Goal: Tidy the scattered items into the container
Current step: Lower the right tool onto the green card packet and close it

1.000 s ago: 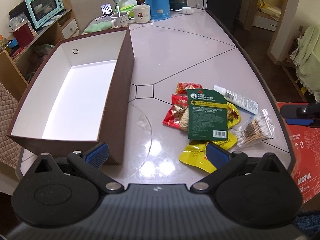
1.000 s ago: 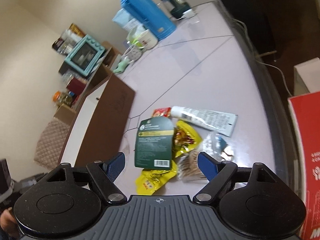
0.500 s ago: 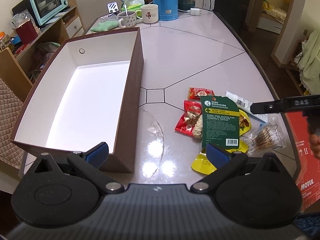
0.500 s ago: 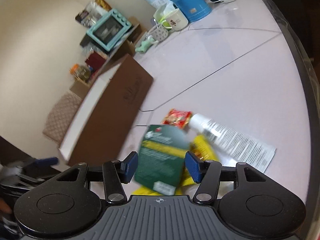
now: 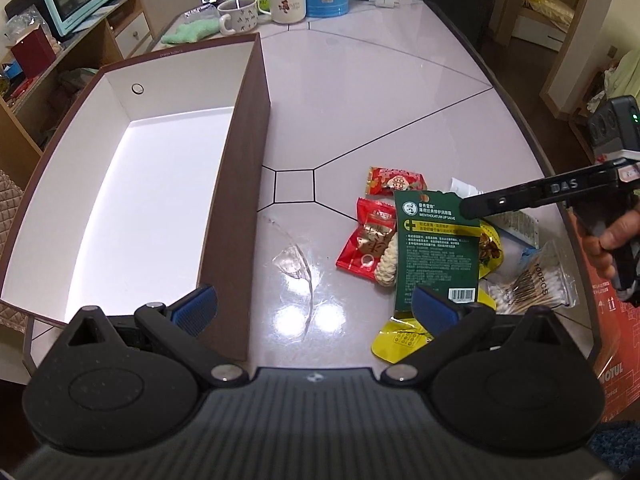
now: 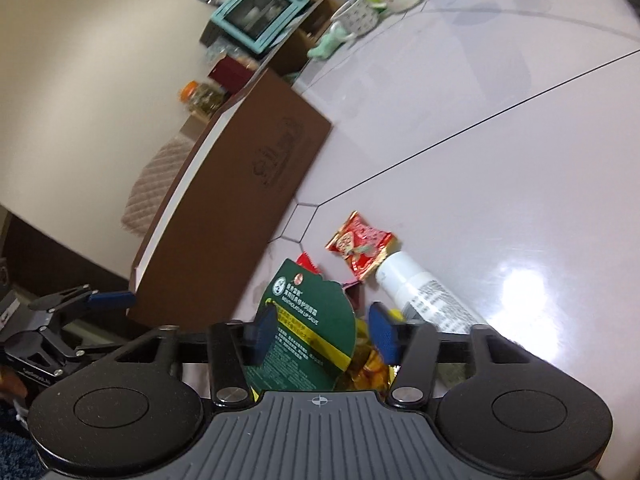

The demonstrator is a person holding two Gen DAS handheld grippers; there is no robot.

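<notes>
Right wrist: green card (image 6: 308,336) between fingers (image 6: 384,334).

bright overhead glare on the glossy table (image 5: 360,92), strong fisheye bending, slight blur in the right view

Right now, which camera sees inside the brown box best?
The left wrist view: it looks down into the brown box, showing its bare white floor and walls. The right wrist view shows only its brown outer side, not the inside.

The box (image 5: 244,184) stands on the table (image 5: 360,92) left of the packet pile (image 5: 436,244), mugs (image 5: 260,10) behind
</notes>
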